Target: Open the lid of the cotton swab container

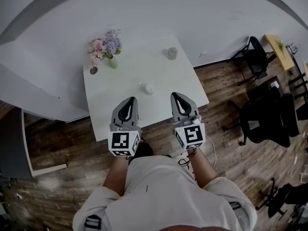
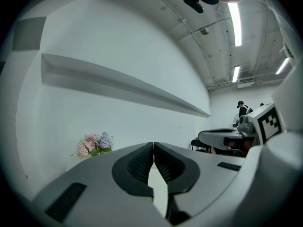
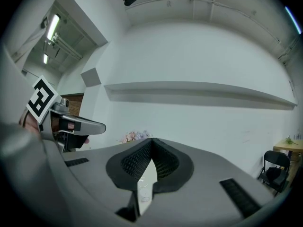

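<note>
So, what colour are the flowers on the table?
The flowers are pink and lilac, clearest in head view.

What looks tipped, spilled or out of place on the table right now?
Nothing stands out. The cotton swab container sits near the middle of the white table, the flower vase and a small jar stand upright farther back, and nothing looks spilled.

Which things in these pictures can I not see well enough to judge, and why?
Cotton swab container, head view: too small to tell how its lid sits.
Table, right gripper view: the shut right gripper hides nearly all of it.
Flowers, left gripper view: their vase is hidden behind the shut left gripper.
Grey round object at the table's far edge, head view: too small to identify.
</note>
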`<state>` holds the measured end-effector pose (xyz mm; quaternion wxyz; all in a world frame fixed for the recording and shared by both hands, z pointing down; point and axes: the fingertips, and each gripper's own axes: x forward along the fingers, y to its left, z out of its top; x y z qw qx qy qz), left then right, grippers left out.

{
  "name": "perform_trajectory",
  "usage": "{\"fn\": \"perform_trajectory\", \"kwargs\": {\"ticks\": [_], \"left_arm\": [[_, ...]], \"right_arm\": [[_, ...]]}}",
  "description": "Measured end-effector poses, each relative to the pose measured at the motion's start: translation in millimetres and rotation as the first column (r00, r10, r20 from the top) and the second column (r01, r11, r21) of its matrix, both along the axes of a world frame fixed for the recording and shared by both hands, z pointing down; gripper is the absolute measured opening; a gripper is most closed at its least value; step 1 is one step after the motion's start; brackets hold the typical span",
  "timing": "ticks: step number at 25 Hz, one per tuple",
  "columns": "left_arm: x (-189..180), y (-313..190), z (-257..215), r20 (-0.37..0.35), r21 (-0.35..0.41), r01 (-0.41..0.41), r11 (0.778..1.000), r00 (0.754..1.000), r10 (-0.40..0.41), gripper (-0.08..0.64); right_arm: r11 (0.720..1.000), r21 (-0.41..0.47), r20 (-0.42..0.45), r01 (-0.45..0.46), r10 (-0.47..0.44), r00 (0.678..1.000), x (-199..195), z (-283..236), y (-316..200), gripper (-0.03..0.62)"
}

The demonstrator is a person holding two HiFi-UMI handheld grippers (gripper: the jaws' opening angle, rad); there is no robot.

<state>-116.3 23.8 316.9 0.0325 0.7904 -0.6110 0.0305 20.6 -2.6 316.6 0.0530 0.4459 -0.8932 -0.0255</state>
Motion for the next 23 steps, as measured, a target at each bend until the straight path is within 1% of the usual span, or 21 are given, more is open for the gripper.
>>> {"fn": "perform_trajectory", "kwargs": {"ticks": [7,12,18,23], "left_arm": [[-13,-5,7,-0.009,-0.014,0.026,1.000,1.000,-0.026,0.021],[-13,-11,9,0.000,-0.013,0.023,1.000,1.000,-0.023,0.021],[-13,-18,16,-0.010,-0.027,0.020,0.999,1.000,-0.021,0.021],[-23,-30,17,-0.009,-0.020,0.024,1.000,1.000,-0.025,0.021]], "right_arm": [[1.000,-0.004,-0.010,0.010,-0.010,1.000,-7,4,-7,-0.003],[1.000,-0.005,-0.017,0.007,-0.007,1.000,-6,4,-12,-0.003],[1.000,-0.016,-0.024,-0.002,0.002,1.000,-3,7,-20,-0.003],[1.000,0.003,-0.047,0.024,-0.024,0.999,-12,12,-27,-0.003]]}}
